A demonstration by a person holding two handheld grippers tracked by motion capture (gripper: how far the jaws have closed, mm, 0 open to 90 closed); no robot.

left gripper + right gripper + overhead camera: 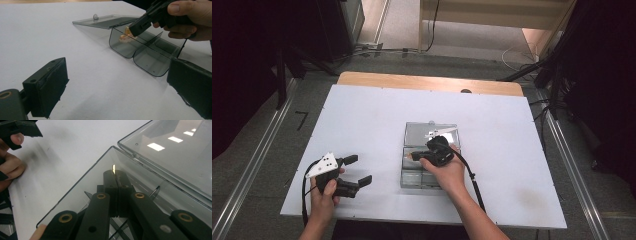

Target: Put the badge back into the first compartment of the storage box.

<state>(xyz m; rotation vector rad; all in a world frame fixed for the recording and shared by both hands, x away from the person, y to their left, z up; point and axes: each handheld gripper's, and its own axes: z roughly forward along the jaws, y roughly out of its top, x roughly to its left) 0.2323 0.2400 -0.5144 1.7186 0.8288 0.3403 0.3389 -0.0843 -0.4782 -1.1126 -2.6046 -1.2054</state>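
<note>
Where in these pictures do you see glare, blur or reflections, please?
Right gripper view: bright ceiling-light reflections on the open lid, and the hand at the left edge is soft. Left gripper view: the near pads are blurred, while the clear box is sharper. High view: even light on the white table, dark surroundings.

- White table top fills the middle of the frame.
- Bare wooden strip runs along its far edge.
- Grey carpet floor lies at left.
- Metal rail crosses the lower left.
</note>
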